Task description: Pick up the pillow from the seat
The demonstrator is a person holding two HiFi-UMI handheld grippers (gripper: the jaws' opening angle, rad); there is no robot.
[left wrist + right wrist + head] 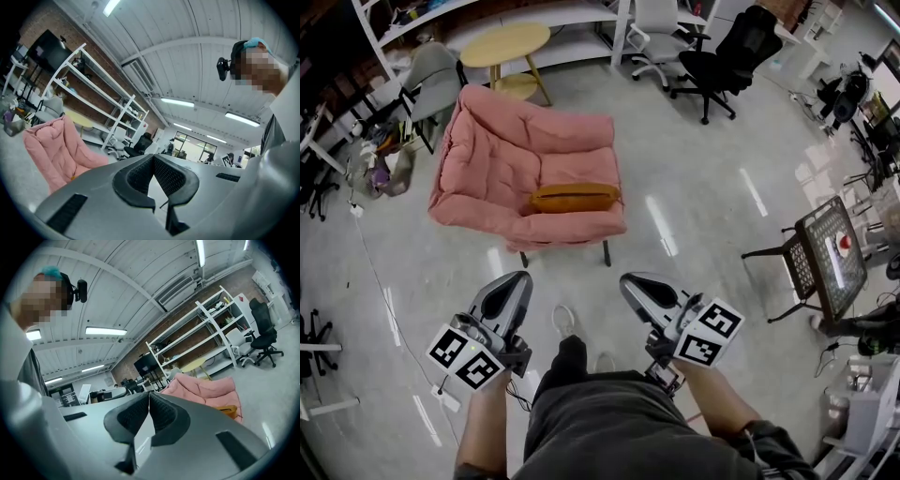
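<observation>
1. Head view: I see the orange pillow [576, 198] lying across the seat of the pink armchair [525, 155], against the foot of its backrest. Both claws hang low, well apart from the chair, the left gripper [517, 278] and right gripper [630, 281] side by side above the glossy floor [703, 234]. Only this view shows the round wooden table [506, 42] behind the chair.
2. Left gripper view: the jaw tips are pressed together with nothing between them. The armchair shows at the far left, side-on, and I can't make out the pillow for certain (just a speck of orange). White shelving [93, 93] rises behind.
3. Right gripper view: these jaws are likewise pressed together and empty. Here the pillow [227, 409] shows plainly on the seat, right of the jaws.
</observation>
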